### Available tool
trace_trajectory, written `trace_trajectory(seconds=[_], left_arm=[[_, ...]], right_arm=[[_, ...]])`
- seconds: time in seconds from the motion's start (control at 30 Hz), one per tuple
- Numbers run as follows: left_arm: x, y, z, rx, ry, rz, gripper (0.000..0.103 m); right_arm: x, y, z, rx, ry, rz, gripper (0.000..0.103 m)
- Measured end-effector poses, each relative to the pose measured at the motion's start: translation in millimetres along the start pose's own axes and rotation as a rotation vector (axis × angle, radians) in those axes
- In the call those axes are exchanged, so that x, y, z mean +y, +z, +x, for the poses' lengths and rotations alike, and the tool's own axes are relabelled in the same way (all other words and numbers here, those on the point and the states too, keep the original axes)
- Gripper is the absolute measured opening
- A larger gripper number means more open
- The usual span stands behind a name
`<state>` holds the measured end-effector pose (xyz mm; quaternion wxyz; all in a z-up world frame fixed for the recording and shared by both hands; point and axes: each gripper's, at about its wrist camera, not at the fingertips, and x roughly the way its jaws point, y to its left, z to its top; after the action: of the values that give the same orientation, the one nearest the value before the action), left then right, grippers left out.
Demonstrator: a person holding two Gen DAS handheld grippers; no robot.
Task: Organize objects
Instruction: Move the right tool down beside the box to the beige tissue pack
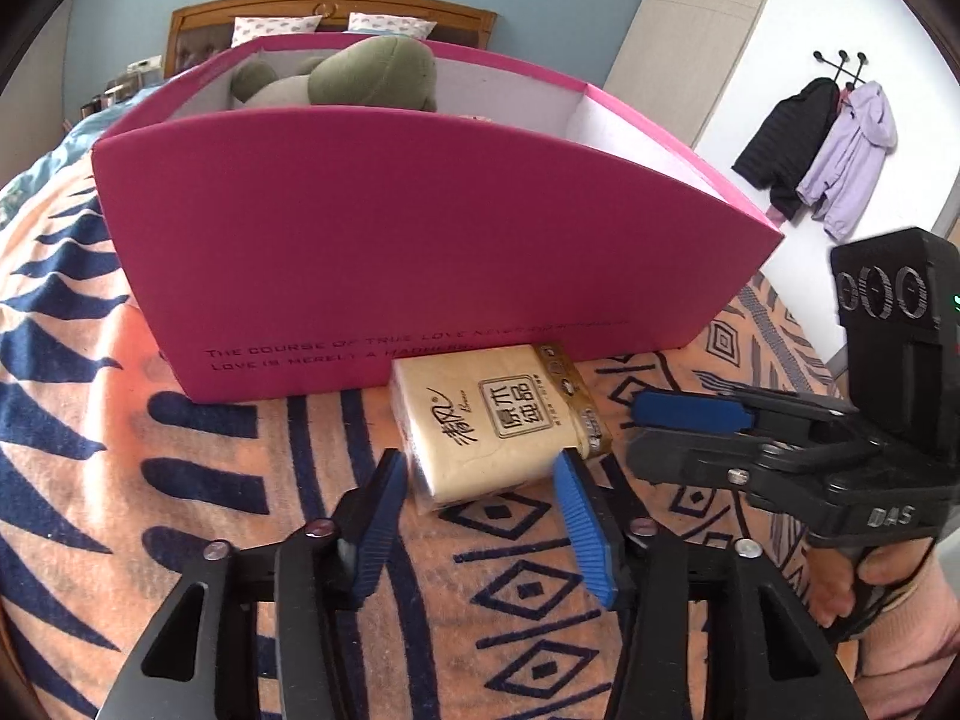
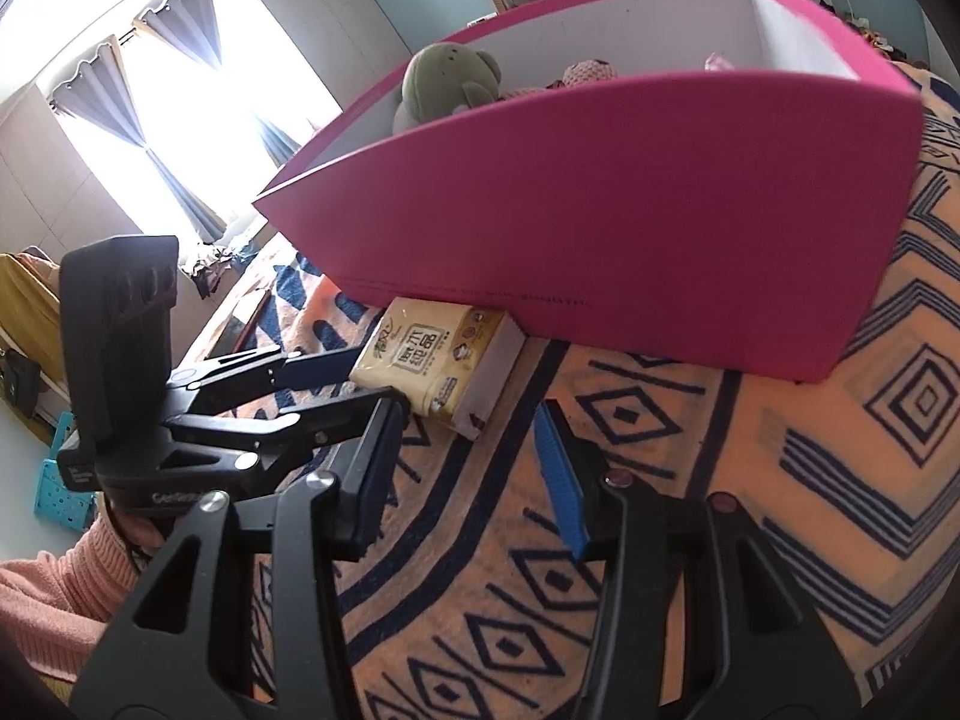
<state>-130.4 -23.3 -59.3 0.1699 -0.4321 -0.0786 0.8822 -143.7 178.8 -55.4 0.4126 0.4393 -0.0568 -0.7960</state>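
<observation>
The left tool [image 1: 477, 468] stands wide around the near end of the tissue pack [image 1: 492, 414] at frame centre, which looks light, soft and slippery-wrapped, best pinched across its long sides.

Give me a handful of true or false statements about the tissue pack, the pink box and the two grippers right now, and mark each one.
1. The tissue pack lies on the blanket against the pink box. True.
2. The left gripper is shut on the pack. False: it is open, fingers either side of the pack's near end.
3. A green plush toy sits inside the box. True.
4. The right gripper holds the plush toy. False: it is open and holds nothing.
</observation>
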Motion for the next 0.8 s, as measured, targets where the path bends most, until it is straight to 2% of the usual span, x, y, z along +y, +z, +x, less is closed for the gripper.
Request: trace_trajectory(seconds=[0.2, 0.8], left_arm=[[-11.8, -3.7, 1.5, 0.016, -0.031, 0.036, 0.043], [-42.9, -13.2, -3.2, 0.032, -0.083, 0.087, 0.044]], right_arm=[[-2.2, 6.2, 9.5, 0.016, 0.005, 0.015, 0.038], [-13.4, -10.9, -19.1, 0.013, -0.008, 0.050, 0.038]])
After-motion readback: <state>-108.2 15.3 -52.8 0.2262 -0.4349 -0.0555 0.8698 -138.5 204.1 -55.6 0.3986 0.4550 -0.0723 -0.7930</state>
